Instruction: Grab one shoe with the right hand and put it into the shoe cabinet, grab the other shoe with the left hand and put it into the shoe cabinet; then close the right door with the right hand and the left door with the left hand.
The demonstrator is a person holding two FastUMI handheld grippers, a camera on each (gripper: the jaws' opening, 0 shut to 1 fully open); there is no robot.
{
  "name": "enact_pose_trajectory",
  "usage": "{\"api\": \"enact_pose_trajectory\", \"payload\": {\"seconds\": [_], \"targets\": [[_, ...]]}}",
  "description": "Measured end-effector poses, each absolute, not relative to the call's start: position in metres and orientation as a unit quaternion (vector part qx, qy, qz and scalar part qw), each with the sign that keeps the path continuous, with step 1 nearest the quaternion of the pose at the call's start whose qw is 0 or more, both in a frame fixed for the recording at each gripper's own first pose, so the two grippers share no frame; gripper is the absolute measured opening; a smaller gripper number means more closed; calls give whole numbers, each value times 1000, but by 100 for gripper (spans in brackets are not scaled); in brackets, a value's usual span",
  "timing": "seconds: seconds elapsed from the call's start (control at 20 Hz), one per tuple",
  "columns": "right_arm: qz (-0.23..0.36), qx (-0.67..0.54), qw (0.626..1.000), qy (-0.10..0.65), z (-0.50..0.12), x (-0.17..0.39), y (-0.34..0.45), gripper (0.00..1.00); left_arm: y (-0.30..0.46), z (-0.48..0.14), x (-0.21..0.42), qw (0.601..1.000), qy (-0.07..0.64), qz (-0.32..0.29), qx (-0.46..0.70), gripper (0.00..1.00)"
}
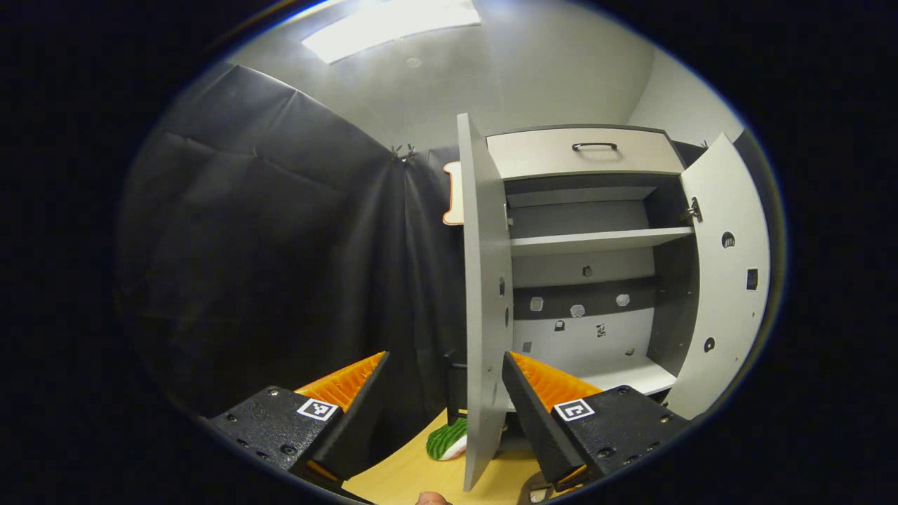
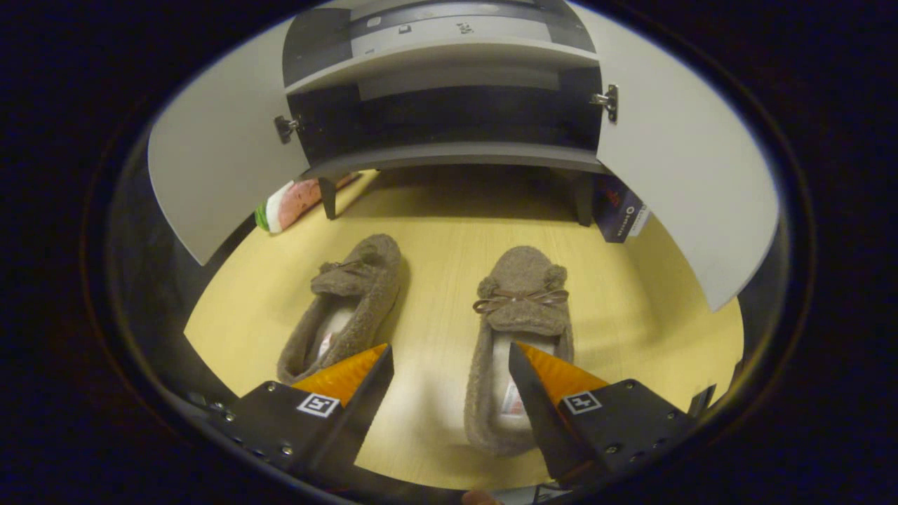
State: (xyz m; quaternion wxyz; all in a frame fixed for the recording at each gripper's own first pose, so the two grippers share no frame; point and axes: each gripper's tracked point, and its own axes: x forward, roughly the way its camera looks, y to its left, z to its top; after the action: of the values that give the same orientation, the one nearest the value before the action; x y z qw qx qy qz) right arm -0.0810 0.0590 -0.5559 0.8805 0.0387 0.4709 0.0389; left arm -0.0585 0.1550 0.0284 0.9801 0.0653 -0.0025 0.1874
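In the right gripper view both shoes lie on the worktop at centre frame: left shoe, right shoe. The right gripper hangs released above them. The left gripper, released, faces the shoe cabinet, its doors open and its shelves seemingly bare.

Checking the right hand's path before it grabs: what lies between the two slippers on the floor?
In the right gripper view, only bare wooden floor lies between the left slipper and the right slipper; the open right tongs hang above that strip.
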Motion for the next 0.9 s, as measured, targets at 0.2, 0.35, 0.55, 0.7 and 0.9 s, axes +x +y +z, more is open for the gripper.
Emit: {"api": "enact_pose_trajectory", "payload": {"seconds": [0.2, 0.35, 0.55, 0.7, 0.9], "targets": [[31, 35, 874, 484, -580, -55, 60, 99, 170, 29, -66, 974, -2, 214, 74, 96], [16, 17, 864, 503, -597, -48, 55, 98, 178, 29, -68, 970, -1, 229, 77, 92], [-3, -50, 868, 494, -601, -42, 31, 31, 182, 26, -70, 968, 2, 239, 74, 93], [-6, -70, 868, 492, -594, -42, 32, 12, 182, 22, -69, 969, 6, 238, 68, 93], [-6, -50, 874, 484, -584, -37, 30, 1, 183, 18, -68, 970, 6, 232, 67, 93]]}}
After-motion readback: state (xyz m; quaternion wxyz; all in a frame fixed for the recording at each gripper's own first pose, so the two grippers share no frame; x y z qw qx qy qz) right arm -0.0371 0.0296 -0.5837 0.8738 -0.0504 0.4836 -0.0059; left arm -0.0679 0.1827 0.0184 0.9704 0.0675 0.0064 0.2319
